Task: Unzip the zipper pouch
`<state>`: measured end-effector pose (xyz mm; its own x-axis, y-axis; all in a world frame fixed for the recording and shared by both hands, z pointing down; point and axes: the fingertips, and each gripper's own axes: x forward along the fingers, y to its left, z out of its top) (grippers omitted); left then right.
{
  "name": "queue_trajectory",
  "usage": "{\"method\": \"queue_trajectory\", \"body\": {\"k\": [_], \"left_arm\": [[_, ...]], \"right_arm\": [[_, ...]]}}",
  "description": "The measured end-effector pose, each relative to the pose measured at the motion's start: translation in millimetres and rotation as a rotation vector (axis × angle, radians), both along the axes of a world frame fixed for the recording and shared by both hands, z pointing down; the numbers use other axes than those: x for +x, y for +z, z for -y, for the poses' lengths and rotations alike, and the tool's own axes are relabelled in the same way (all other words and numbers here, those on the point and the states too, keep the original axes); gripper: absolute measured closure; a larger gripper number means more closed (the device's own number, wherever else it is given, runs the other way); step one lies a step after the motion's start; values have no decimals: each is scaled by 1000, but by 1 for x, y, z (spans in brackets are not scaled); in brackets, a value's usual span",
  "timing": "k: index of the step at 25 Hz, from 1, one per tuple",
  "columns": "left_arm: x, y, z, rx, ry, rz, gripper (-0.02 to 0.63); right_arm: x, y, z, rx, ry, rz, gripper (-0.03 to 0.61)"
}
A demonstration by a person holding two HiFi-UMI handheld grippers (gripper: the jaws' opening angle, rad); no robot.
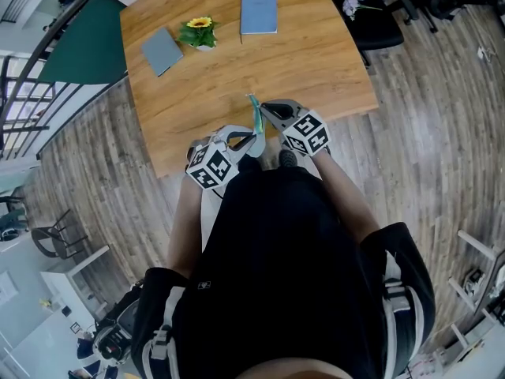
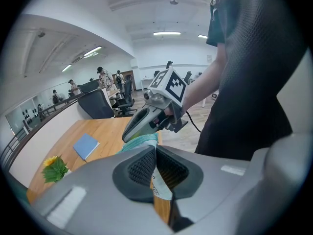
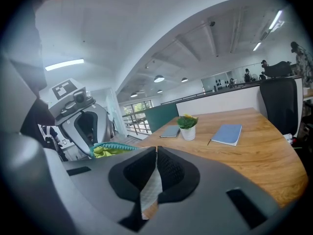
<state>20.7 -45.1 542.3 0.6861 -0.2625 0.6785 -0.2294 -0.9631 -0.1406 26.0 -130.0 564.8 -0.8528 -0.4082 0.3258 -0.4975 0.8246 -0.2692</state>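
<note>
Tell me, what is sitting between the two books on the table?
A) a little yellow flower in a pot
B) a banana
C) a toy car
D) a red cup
A: a potted yellow flower stands on the wooden table, with the grey notebook on one side and the blue notebook on the other.

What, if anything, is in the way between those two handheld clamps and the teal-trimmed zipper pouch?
Nothing visible stands in the way. The left gripper and the right gripper are each shut on the teal-trimmed fabric zipper pouch. They pinch it from opposite ends, with no other object between either gripper and the pouch.
</note>
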Motion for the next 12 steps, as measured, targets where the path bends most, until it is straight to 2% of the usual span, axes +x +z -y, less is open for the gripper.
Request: {"method": "queue_trajectory", "body": {"k": [12], "left_arm": [[-5, 0, -3, -14, -17, -23, 609]], "right_arm": [[1, 7, 3, -3, 13, -17, 565]]}}
